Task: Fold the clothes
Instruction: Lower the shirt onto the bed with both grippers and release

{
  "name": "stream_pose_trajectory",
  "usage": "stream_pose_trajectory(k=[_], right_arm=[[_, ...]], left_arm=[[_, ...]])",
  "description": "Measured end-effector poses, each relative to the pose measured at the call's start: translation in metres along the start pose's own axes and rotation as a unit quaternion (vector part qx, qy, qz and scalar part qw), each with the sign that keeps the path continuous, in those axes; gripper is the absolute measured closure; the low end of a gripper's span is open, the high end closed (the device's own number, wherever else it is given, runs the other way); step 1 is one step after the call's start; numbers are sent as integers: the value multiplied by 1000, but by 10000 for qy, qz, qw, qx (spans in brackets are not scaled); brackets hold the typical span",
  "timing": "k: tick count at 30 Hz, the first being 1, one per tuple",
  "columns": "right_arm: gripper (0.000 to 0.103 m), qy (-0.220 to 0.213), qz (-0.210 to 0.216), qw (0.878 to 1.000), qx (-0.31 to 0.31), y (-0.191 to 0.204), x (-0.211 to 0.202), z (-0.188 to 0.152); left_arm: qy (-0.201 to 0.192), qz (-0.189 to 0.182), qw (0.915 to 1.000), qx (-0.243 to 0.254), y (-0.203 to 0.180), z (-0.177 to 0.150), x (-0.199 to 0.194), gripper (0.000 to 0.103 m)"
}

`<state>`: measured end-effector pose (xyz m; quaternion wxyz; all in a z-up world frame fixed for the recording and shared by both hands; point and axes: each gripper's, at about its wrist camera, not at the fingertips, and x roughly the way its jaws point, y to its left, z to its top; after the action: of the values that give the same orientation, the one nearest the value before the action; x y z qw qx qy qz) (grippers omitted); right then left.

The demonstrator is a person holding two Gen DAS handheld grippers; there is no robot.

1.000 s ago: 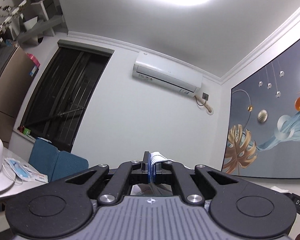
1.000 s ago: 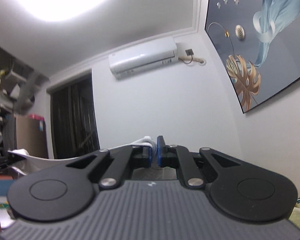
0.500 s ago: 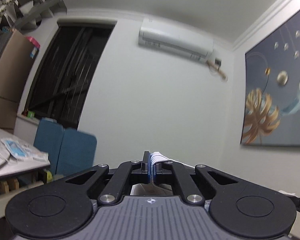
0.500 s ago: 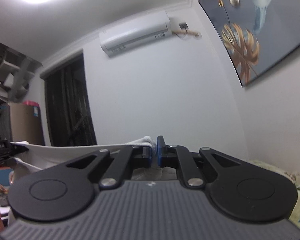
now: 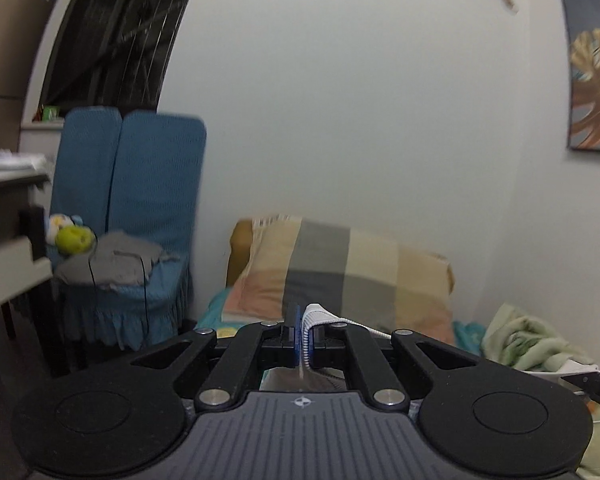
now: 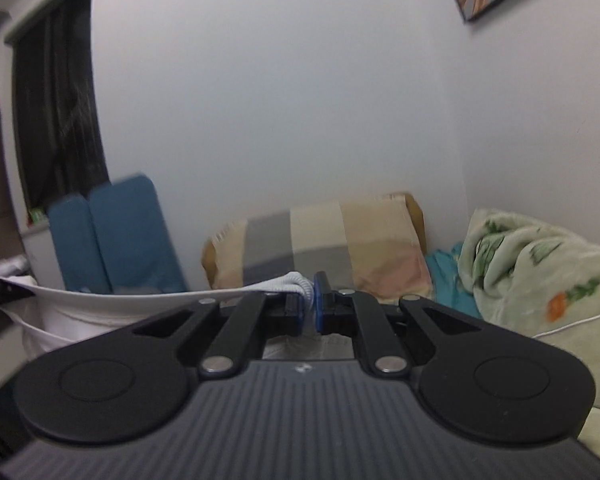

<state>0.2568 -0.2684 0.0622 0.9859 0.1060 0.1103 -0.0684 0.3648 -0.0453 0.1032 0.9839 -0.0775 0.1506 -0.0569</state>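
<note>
1. While both cameras look out level over the bed toward the checked pillow, my left gripper is clenched on a ribbed white edge of the white garment, and my right gripper is clamped on another part of that ribbed edge.
2. Location: the garment hangs in the air between my two grippers. In the right view its edge runs as a taut band leftward from my jaws to the left gripper at the frame's edge, with the body sagging below in a soft pouch.
3. Handling, as judged: light, limp knit; no stiffness of its own, so it keeps shape only under tension between the two holds. It appears thin and could slip out if the pinch is shallow.
4. Where to hold: the ribbed hem is thicker than the body cloth and gives the pads better purchase; corners or seam ends are the sound points.
5. Risk, as judged: slack lets the body bunch; uneven pull skews any fold line.
6. Surroundings: blue chair at left, floral blanket at right.
</note>
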Motion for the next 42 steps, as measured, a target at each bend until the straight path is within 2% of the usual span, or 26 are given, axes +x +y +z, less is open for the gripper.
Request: stream_pose_trajectory(k=[4,7,13,15,17,18,19,20,21,22,23,24,26,32,34,42], right_arm=[[94,526,-64,9984,-178,-9,111,-56],[94,1002,-100,9948,-171,-16,172,-101],[93,1924,134,9807,304,-42,234,-163],[91,2101,333,9758,505,-47,242,-172],[83,2297,528,9694,680,-51,246,-171],[68,2386,592,9666,728,-51,247,-170],[46,2396,653,9659,730,-49,245,-167],[36,2380,712,9660,716,-47,243,-164],[23,2374,733,9661,700,-45,239,-161],[22,2370,741,9663,683,-43,234,-157],[21,2367,749,9664,666,-41,230,-153],[21,2420,754,9648,695,-40,226,-150],[21,2426,705,9651,688,-37,214,-142],[21,2338,569,9673,796,-30,140,-121],[21,2293,697,9667,895,-29,101,-118],[21,2173,843,9638,1296,-33,-43,-120]], left_arm=[[474,124,9988,72,30,-54,115,97],[847,120,9963,26,46,-95,187,97],[1640,-10,9860,-318,82,-165,263,95],[1753,-51,9839,-336,85,-170,263,83],[1864,-91,9818,-354,89,-175,262,52],[1919,-111,9807,-362,91,-178,262,45],[1974,-131,9795,-371,93,-180,262,35],[2008,-194,9787,-370,92,-178,255,23],[2086,-321,9767,-392,94,-175,250,16],[2172,-426,9746,-344,94,-169,241,8],[2259,-529,9723,-295,95,-162,231,8],[2231,-531,9731,-202,96,-157,220,7],[2168,-528,9748,-15,98,-145,199,0],[1982,-764,9771,-107,108,-119,113,0],[1964,-843,9762,-379,115,-119,79,0],[1909,-849,9680,-1392,155,-168,-52,2]])
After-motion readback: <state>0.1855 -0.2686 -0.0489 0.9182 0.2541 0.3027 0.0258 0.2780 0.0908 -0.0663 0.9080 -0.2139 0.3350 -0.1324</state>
